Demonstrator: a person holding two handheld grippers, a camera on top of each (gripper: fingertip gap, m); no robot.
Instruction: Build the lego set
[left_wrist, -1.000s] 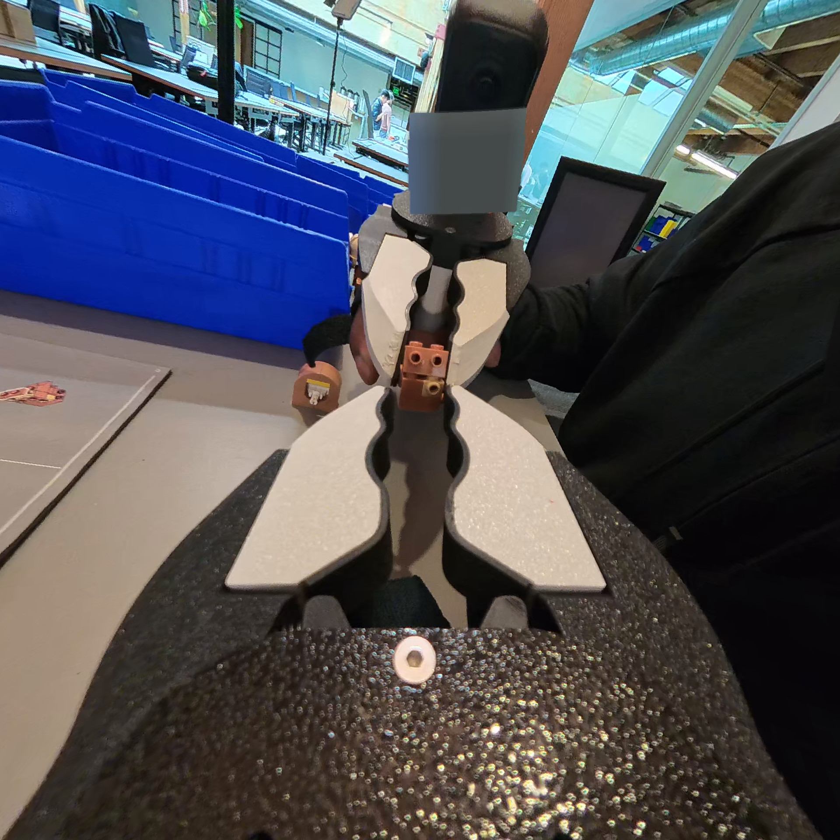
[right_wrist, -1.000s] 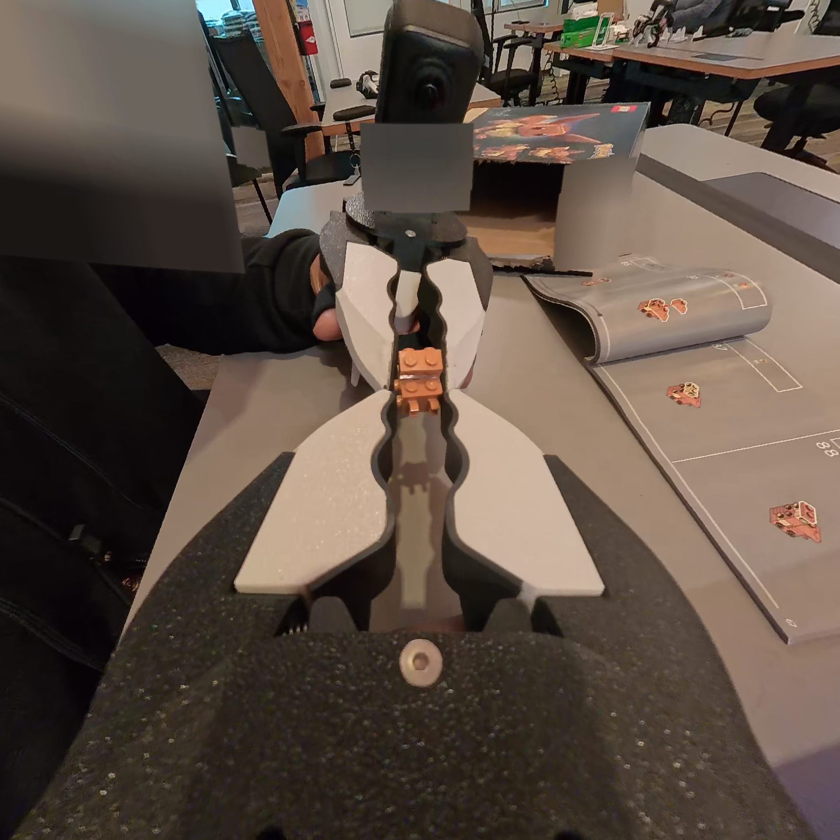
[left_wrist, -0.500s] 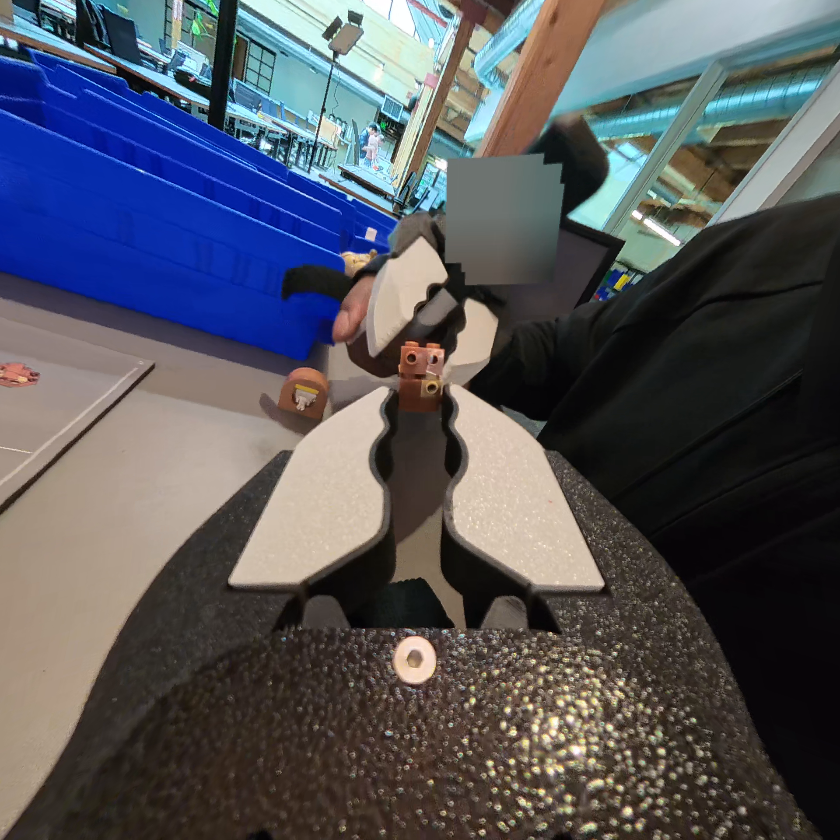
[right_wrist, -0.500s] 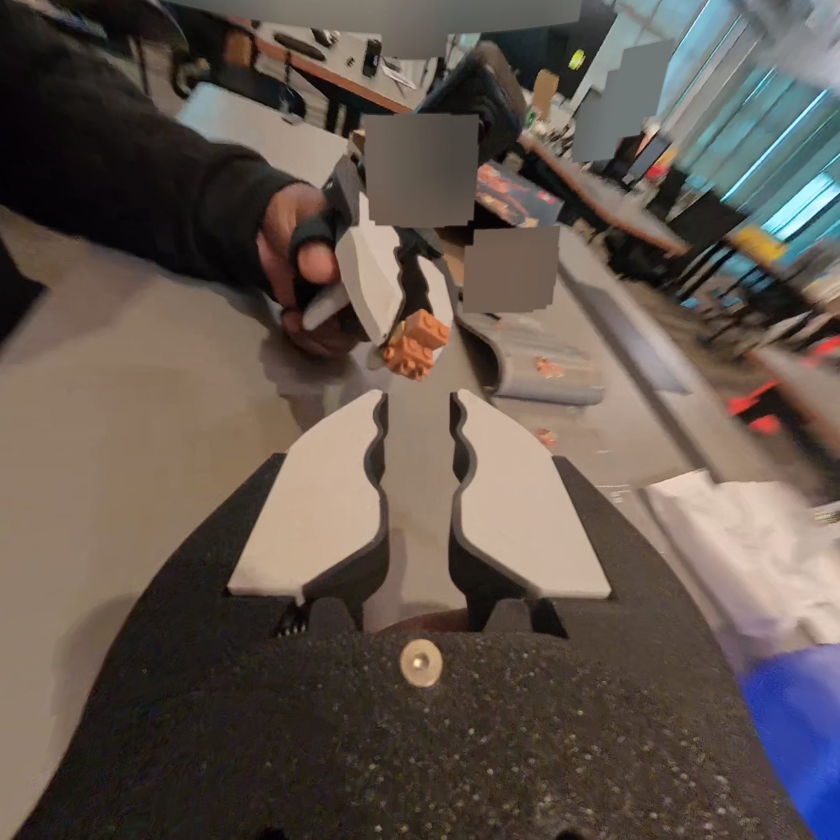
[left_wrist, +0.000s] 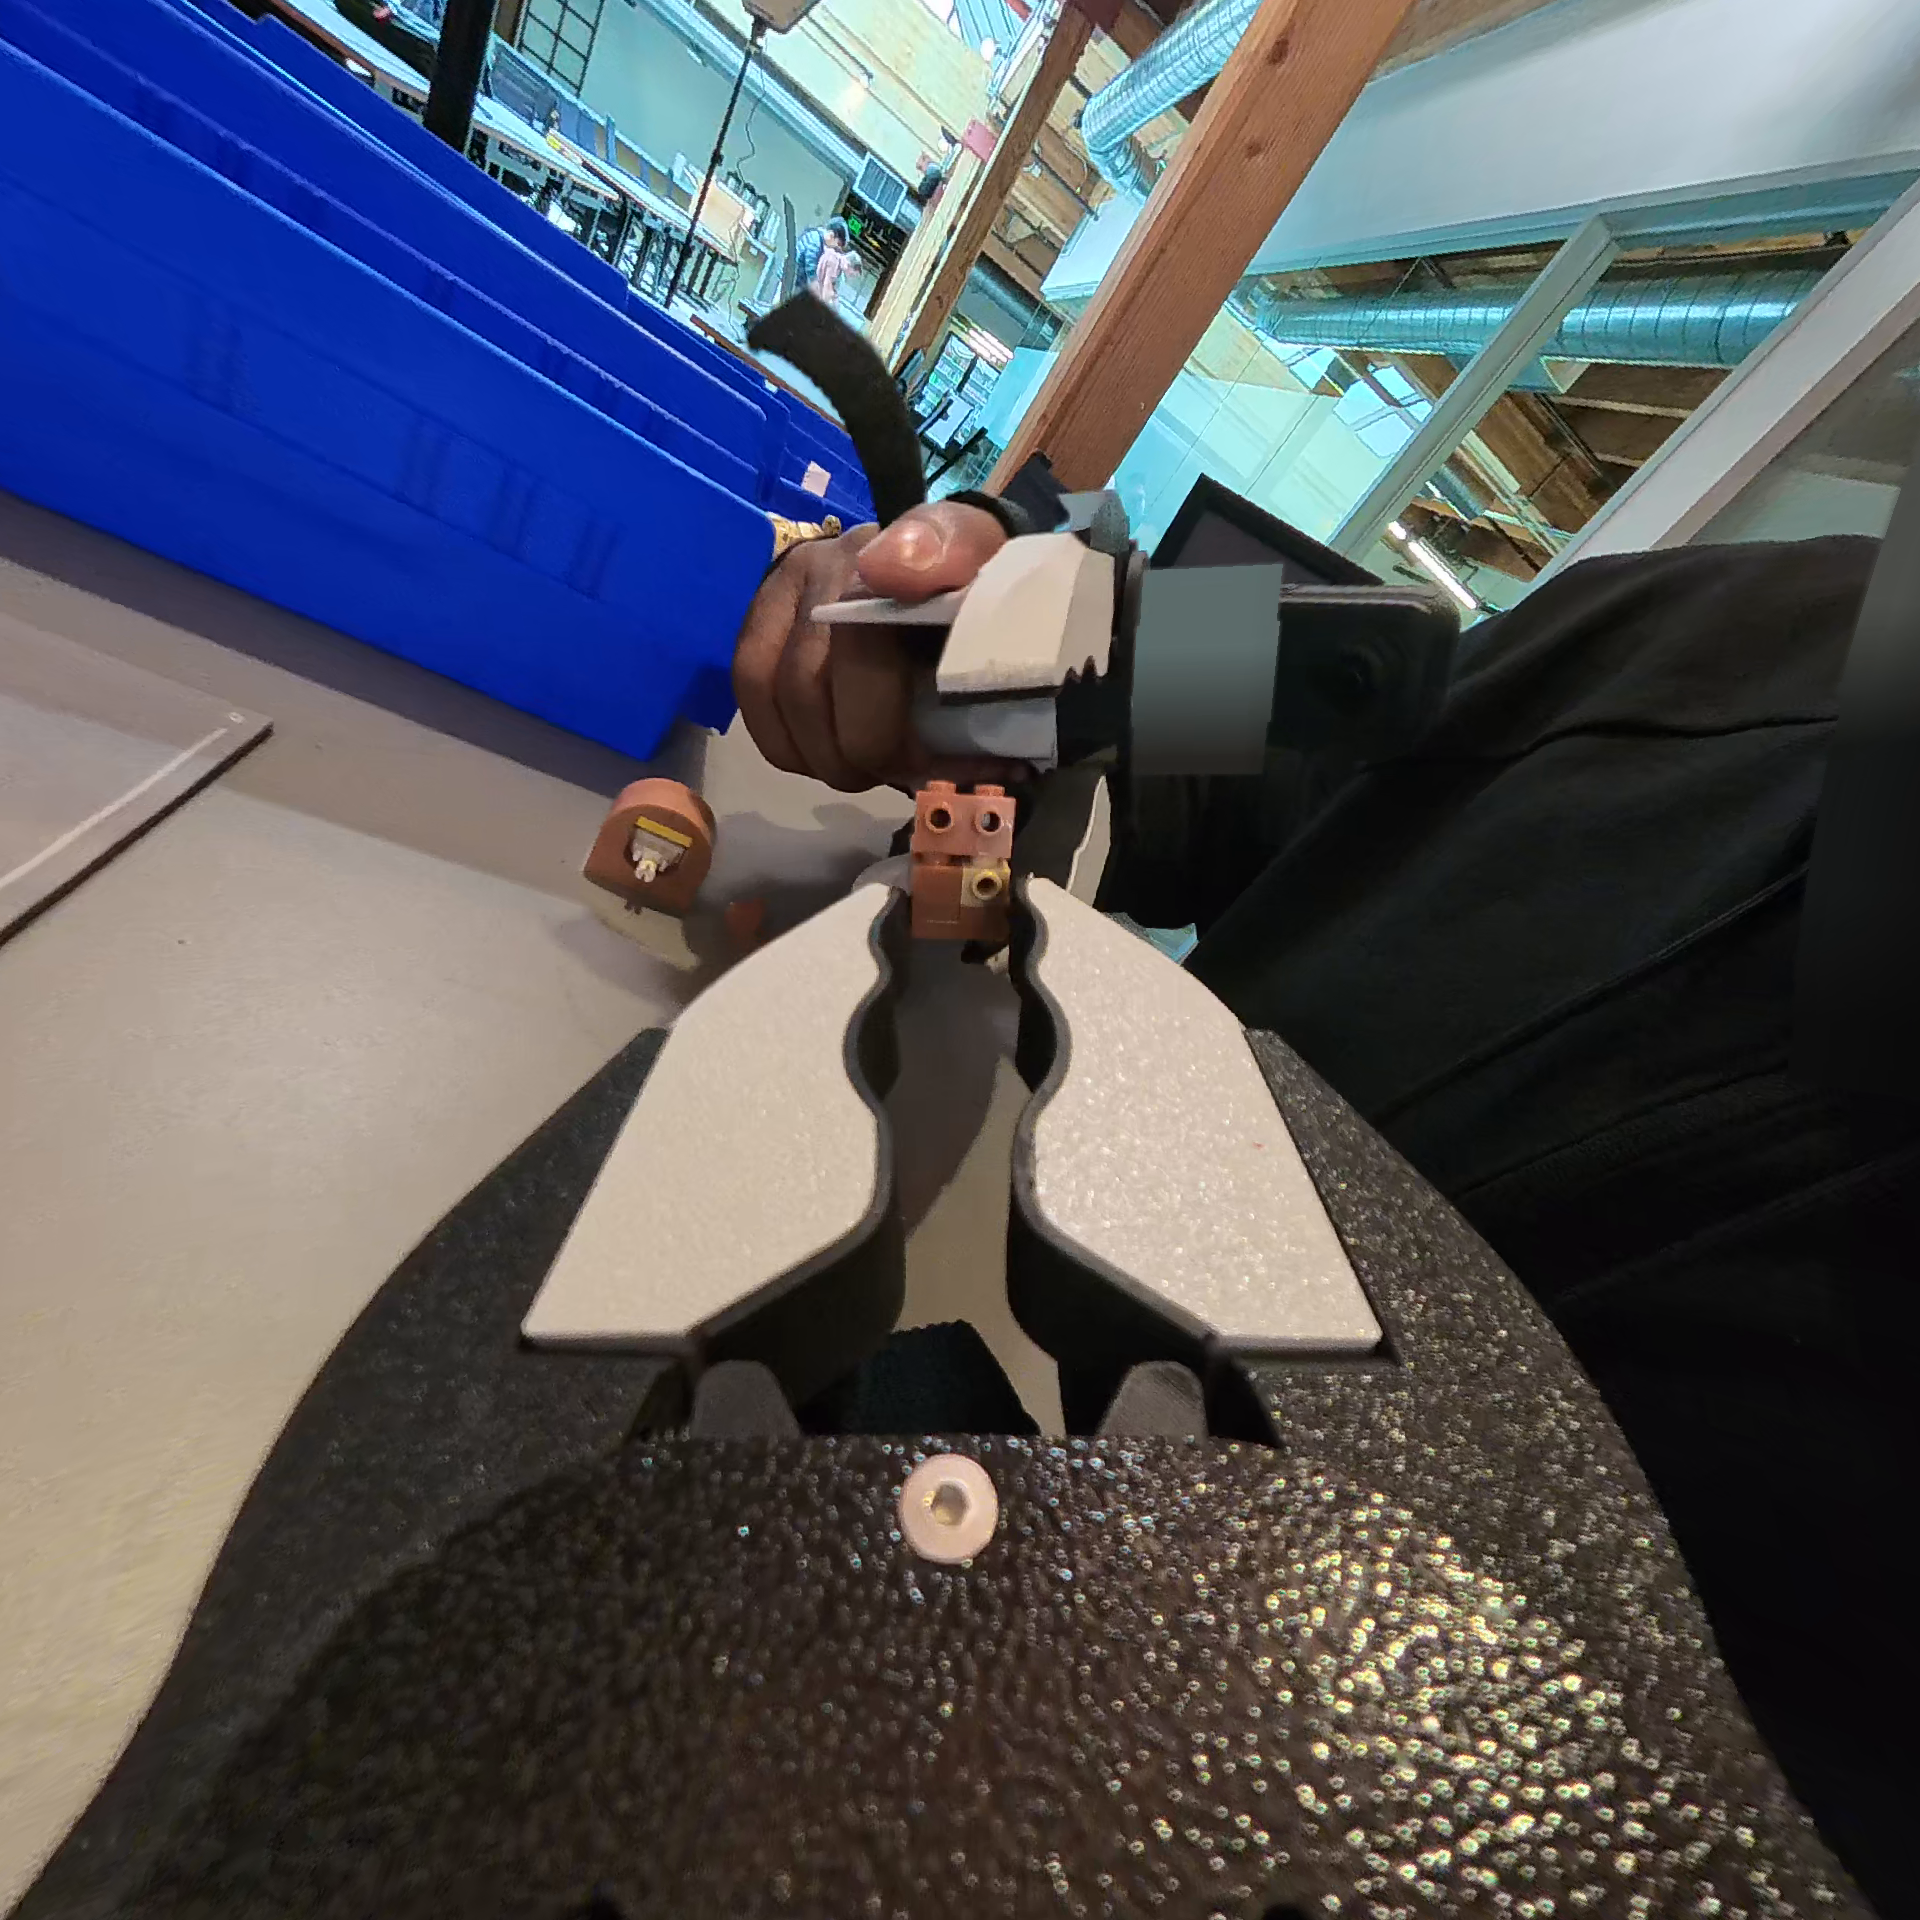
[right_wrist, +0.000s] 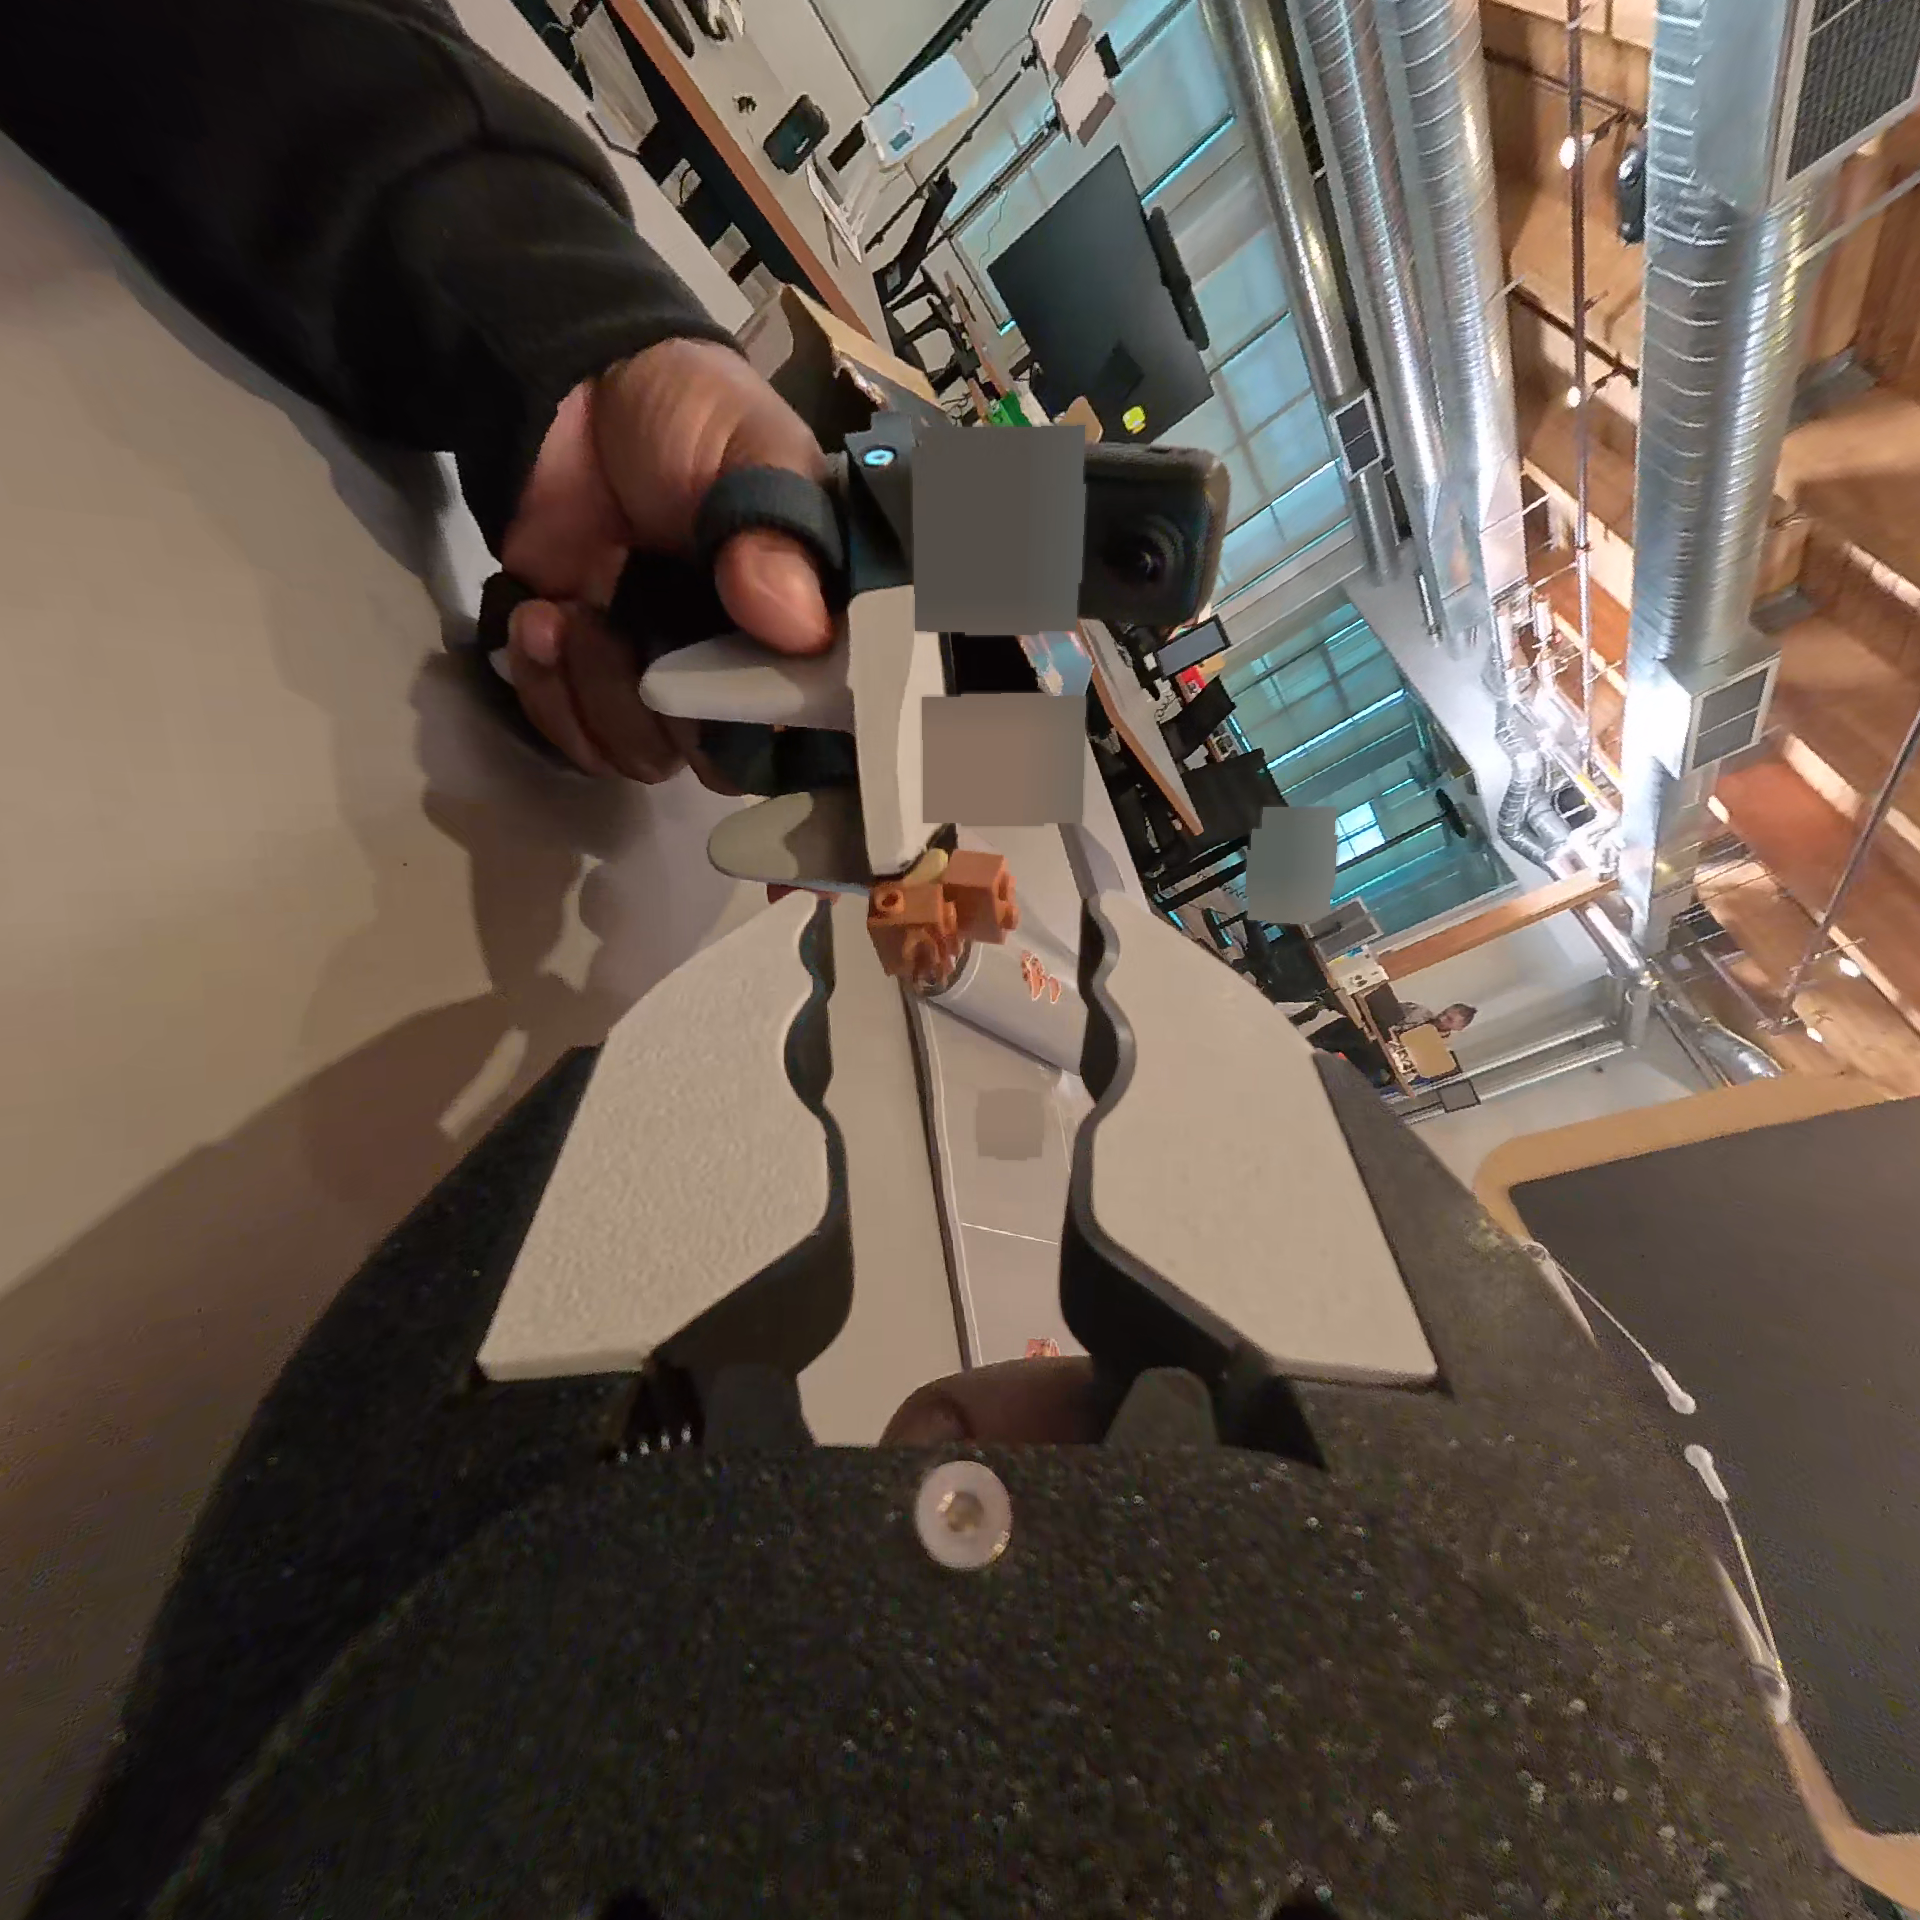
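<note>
My left gripper (left_wrist: 956, 904) is shut on a small brown brick assembly (left_wrist: 961, 852) with a tan side stud; its pads press the lower brick from both sides, above the grey table (left_wrist: 260, 1091). A two-stud brown brick sits on top. My right gripper (right_wrist: 951, 914) is open, its jaws wide apart. The assembly (right_wrist: 940, 904) stands between its tips, and neither pad presses on it. The left gripper's fingers (right_wrist: 883, 748) reach it from above in the right wrist view. In the left wrist view the right gripper's fingers (left_wrist: 1023, 634) are rolled sideways just beyond the assembly.
Blue bins (left_wrist: 364, 416) line the table's far left. A round brown piece with a yellow insert (left_wrist: 649, 847) and a small brown bit (left_wrist: 743, 920) lie on the table. A grey booklet (right_wrist: 1013, 1003) lies beyond the jaws. A person's black sleeve (left_wrist: 1558, 883) fills the right. Only a small space, under 4 cm, lies between the two pairs of fingers.
The right gripper opened and let go of the assembly, then rolled sideways. The left gripper kept its hold throughout and tilted a little.
</note>
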